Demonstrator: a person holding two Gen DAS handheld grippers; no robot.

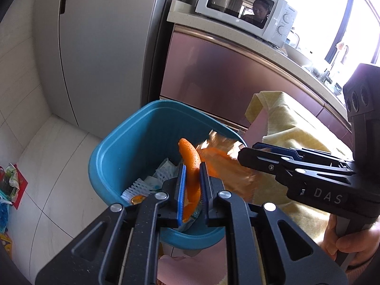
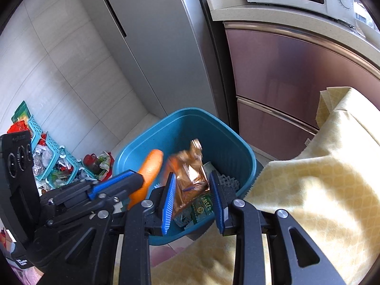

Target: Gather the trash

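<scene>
Left wrist: one orange peel (image 1: 192,166), one wrapper (image 2: 190,178), one blue bin (image 1: 114,156).

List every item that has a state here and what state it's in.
Left gripper: shut on orange peel.
Right gripper: open, blurred brown plastic wrapper between its fingers.
Blue plastic bin: upright, holding trash.
White microwave: door closed.
Yellow cloth: draped, wrinkled.

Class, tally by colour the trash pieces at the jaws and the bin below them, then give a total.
Orange peel: 1
Brown-orange wrapper: 1
Blue bin: 1
Total: 3
</scene>
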